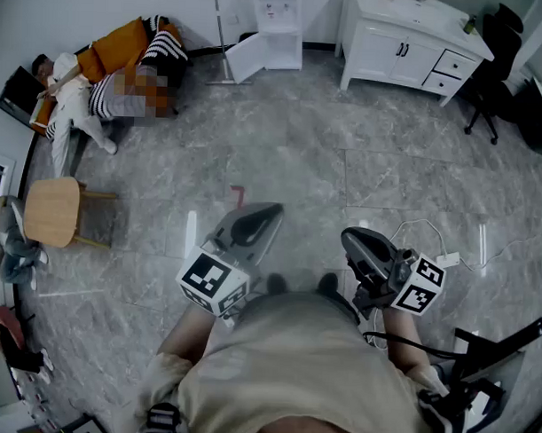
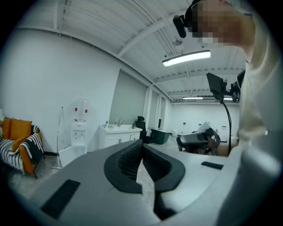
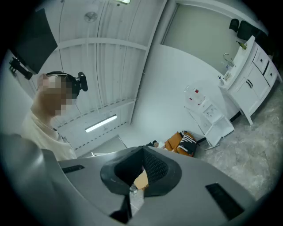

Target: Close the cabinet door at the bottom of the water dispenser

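The water dispenser (image 1: 279, 23) stands against the far wall, a slim white box of smooth plastic. The cabinet door (image 1: 249, 58) at its foot, a flat white panel, hangs swung out at an angle over the floor, so the lower compartment is open. It is well apart from the person holding the tools, who stands in the middle of the room on a floor (image 1: 344, 160) of large glossy grey tiles veined like marble. The left gripper (image 1: 273, 211), a rounded grey shell with a black-and-white marker cube (image 1: 212, 282) behind it, points towards the dispenser. Its own view shows its two ribbed black rubber pads (image 2: 130, 159) pressed together at the tips, with nothing between them. The right gripper (image 1: 348, 238) is the same shape and sits close beside it. Its dark textured jaws are likewise brought together at the tips, and they grip nothing. To the right of the dispenser is a white vanity cabinet (image 1: 397, 49) with panelled doors, small dark handles and a basin top. A black office chair (image 1: 487, 68) stands beyond it. To the left, a person (image 1: 75, 102) lies on a low sofa (image 1: 126, 51) with orange cushions and a striped throw. Nearer, by the left wall, stands a small stool (image 1: 53, 211) with a pale rounded wooden top. A white power strip (image 1: 448, 259) lies on the tiles near the right gripper, with a thin cable looped beside it.
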